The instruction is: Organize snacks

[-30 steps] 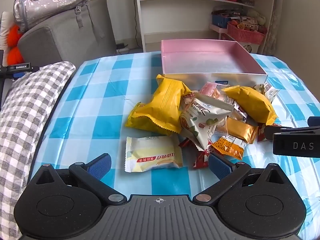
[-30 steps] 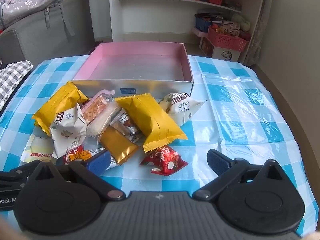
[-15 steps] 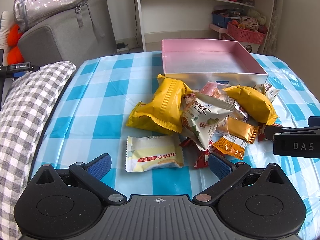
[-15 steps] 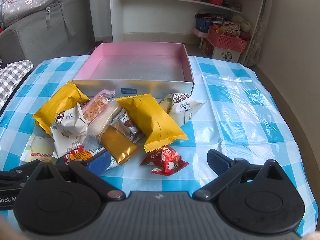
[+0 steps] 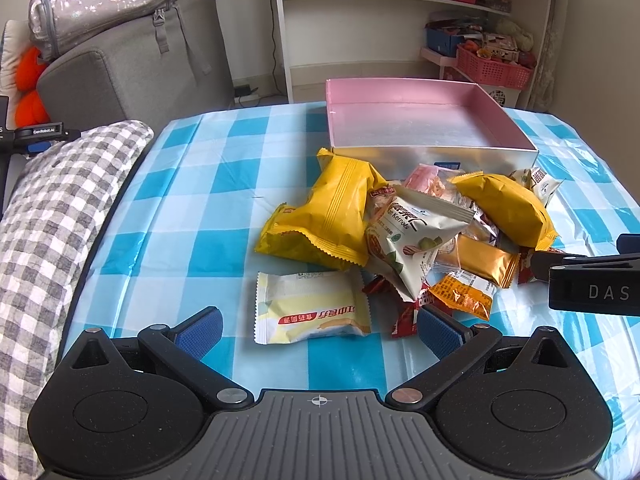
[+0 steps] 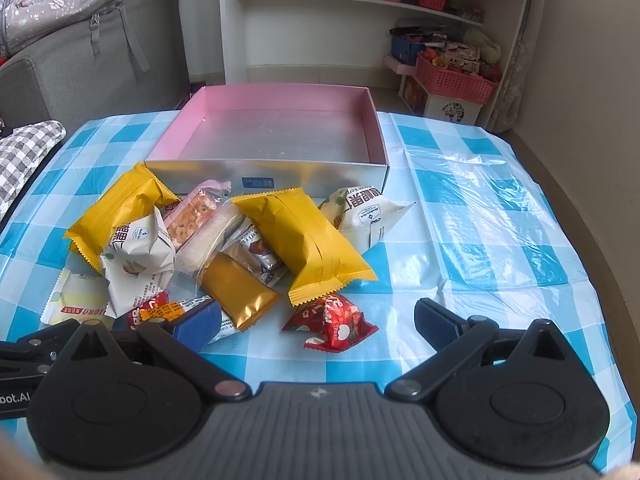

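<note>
Both tools hang with fingers spread and empty: the left tool (image 5: 318, 330) over a pale yellow cake packet (image 5: 310, 307), the right tool (image 6: 316, 322) over a red candy packet (image 6: 332, 322). Beyond them, a snack pile (image 6: 224, 240) lies on the blue-checked bench (image 6: 472, 216), touching the pink-lined box (image 6: 280, 96).

The tablecloth (image 6: 472, 208) is thin glossy plastic, creased and shining in the light. The box (image 6: 280, 176) has a silvery, softly reflective outside and a smooth pink lining. The snack packets (image 5: 400, 240) are crinkly film: the yellow bag (image 6: 308, 236) satin, the gold wrapper (image 6: 236, 292) metallic, the red packet (image 6: 332, 320) glossy. The gripper pads (image 5: 200, 332) are blue textured rubber on matt black plastic. The checked cushion (image 5: 44, 216) is puckered woven cloth.
</note>
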`<state>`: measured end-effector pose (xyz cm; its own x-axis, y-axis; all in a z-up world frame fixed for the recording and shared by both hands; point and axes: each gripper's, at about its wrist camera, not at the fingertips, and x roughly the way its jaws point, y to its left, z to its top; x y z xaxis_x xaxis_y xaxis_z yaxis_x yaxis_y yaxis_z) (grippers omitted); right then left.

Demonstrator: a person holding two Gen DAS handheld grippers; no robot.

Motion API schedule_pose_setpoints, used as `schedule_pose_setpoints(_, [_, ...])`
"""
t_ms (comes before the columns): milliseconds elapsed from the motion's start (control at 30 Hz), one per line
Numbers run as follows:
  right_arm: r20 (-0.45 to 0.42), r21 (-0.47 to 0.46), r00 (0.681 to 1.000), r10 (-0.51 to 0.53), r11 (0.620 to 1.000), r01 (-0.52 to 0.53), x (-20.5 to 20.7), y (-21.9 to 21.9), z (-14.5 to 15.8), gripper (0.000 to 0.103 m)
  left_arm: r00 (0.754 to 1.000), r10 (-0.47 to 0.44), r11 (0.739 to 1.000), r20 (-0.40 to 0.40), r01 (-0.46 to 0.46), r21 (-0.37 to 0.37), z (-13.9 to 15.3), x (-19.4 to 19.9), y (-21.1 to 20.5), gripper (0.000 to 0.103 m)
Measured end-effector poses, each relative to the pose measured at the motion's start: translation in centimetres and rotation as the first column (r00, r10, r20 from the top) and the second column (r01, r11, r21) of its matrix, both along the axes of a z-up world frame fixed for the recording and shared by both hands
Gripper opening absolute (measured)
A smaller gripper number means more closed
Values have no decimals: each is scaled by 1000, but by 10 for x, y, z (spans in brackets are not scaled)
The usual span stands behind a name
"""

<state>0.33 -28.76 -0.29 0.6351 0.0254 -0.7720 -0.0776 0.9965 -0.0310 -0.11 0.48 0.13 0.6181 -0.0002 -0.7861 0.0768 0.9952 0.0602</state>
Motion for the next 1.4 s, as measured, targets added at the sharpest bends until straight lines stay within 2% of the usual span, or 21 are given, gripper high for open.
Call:
schedule_pose_setpoints(400, [1, -2, 1000, -1, 1000, 1, 1, 0, 0, 103, 1000, -7, 1000, 1, 7, 1, 1, 1, 1, 103])
schedule_pose_setpoints(533, [37, 12, 999, -28, 1000, 28, 11, -8, 13, 103, 999, -29, 1000, 17, 29, -5, 5, 7, 5, 103])
schedule_pose_setpoints(667, [-8, 71, 1000, -23, 997, 23, 33, -20, 26, 101, 998, -46, 999, 48, 47, -20, 15, 19, 13, 103])
schedule_pose_setpoints(767, [-148, 48, 989, -25, 998, 32, 55, -21, 21, 94, 996, -88, 996, 23, 88, -25, 21, 33, 15, 103])
schedule_pose_setpoints(800, [-196, 71, 980, -19, 997, 34, 61, -22, 17, 91, 994, -107, 994, 0, 107, -29, 22, 38, 14, 103])
schedule_pose_setpoints(867, [-233, 115, 973, -8, 993, 36, 70, -24, 12, 86, 988, -149, 989, -44, 148, -29, 22, 47, 13, 103])
schedule_pose_setpoints(933, [-263, 188, 965, -5, 981, 56, 75, -31, 6, 81, 985, -161, 987, -57, 160, -22, 21, 55, 12, 103])
schedule_pose_setpoints(1033, [-316, 274, 948, -22, 955, 113, 76, -40, -6, 76, 986, -150, 988, -73, 146, -58, 13, 64, 20, 103])
schedule_pose_setpoints(1100, [-373, 320, 927, -21, 935, 150, 78, -45, -14, 69, 989, -118, 988, -90, 109, -106, 5, 68, 31, 101])
schedule_pose_setpoints(1167, [-401, 304, 915, -38, 937, 172, 80, -45, -16, 65, 988, -113, 985, -107, 98, -141, 2, 72, 38, 100])
schedule_pose_setpoints(1300, [-388, 331, 921, -31, 928, 171, 81, -43, -13, 62, 989, -126, 973, -76, 108, -203, 5, 75, 44, 95])
schedule_pose_setpoints(1400, [-368, 338, 930, -19, 929, 153, 79, -39, -12, 60, 988, -147, 967, -50, 133, -217, 4, 80, 42, 88])
